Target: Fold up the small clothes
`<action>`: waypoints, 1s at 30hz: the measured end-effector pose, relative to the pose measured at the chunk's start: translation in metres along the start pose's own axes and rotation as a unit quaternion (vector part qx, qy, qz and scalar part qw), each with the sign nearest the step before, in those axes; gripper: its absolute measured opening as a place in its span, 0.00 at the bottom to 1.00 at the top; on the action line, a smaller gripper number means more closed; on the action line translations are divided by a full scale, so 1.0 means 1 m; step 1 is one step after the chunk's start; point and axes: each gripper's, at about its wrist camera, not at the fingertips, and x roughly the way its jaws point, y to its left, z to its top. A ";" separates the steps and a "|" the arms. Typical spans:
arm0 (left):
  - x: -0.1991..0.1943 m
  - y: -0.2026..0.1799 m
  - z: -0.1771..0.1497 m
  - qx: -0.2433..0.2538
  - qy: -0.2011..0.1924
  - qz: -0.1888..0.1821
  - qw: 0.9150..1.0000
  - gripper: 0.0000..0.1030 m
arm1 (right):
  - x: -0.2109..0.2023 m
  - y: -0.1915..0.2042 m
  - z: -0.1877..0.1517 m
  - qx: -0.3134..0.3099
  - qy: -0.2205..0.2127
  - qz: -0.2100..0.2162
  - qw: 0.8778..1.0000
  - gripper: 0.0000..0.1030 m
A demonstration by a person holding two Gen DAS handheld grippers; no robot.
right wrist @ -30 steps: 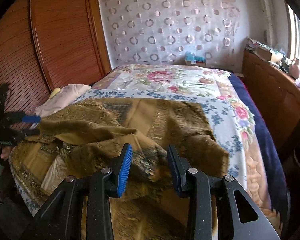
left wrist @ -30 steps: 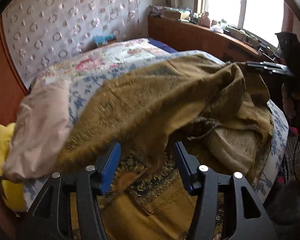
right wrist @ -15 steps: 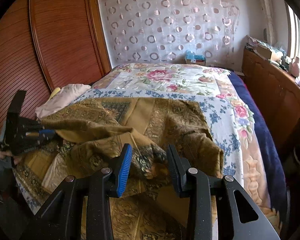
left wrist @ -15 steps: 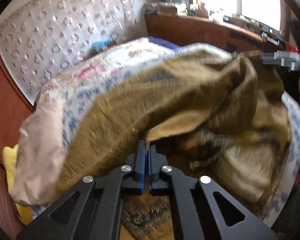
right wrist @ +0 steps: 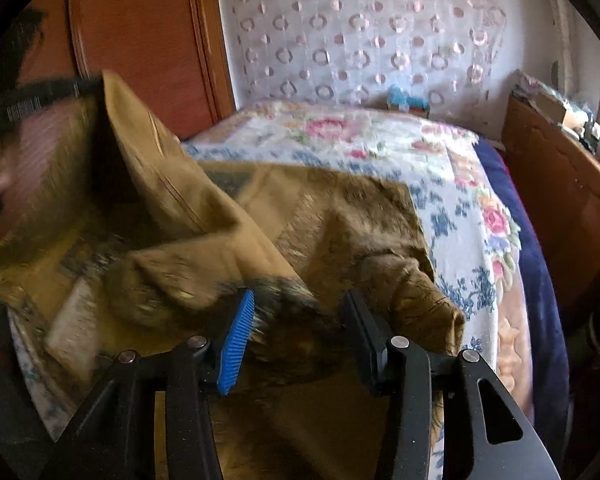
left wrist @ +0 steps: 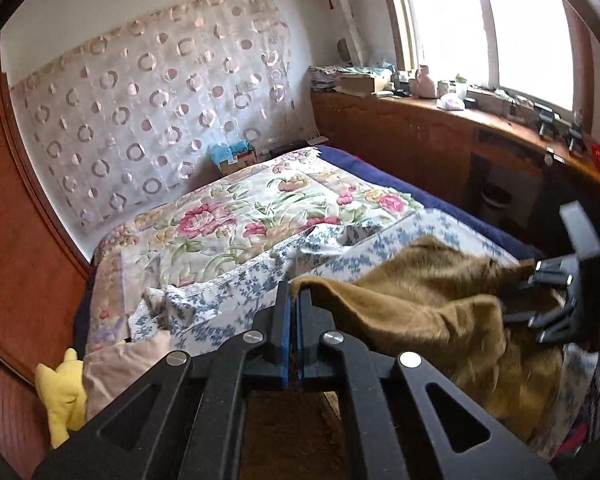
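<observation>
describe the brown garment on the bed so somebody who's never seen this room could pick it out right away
Start at the bed with its floral quilt, filling the room below the circle-patterned curtain. Across its near end lies the brown garment, mustard-gold, rumpled, one corner lifted. It is the only brown fabric there; the pale pink pillow and yellow plush toy sit at the side.

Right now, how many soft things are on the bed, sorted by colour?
Brown: 1, the cloth held up at one edge by the left claw
Pink: 1, the pillow
Yellow: 1, the soft toy
Flowery: 2, the quilt and the blue-flowered sheet
Total: 5
</observation>
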 end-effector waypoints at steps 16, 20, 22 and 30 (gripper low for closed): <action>0.025 -0.019 0.054 -0.070 -0.008 -0.088 0.994 0.02 | -0.067 -0.005 0.000 0.020 -0.107 0.080 0.991 0.01; 0.024 -0.027 0.070 -0.068 -0.013 -0.104 0.992 0.02 | -0.110 -0.014 -0.010 0.059 -0.129 0.061 0.988 0.01; 0.030 -0.033 0.075 -0.064 -0.008 -0.106 0.992 0.03 | -0.120 -0.020 -0.015 0.075 -0.125 0.038 0.989 0.01; 0.046 -0.063 0.056 -0.005 0.011 -0.110 0.994 0.34 | -0.095 -0.001 -0.028 0.076 -0.056 -0.053 0.994 0.02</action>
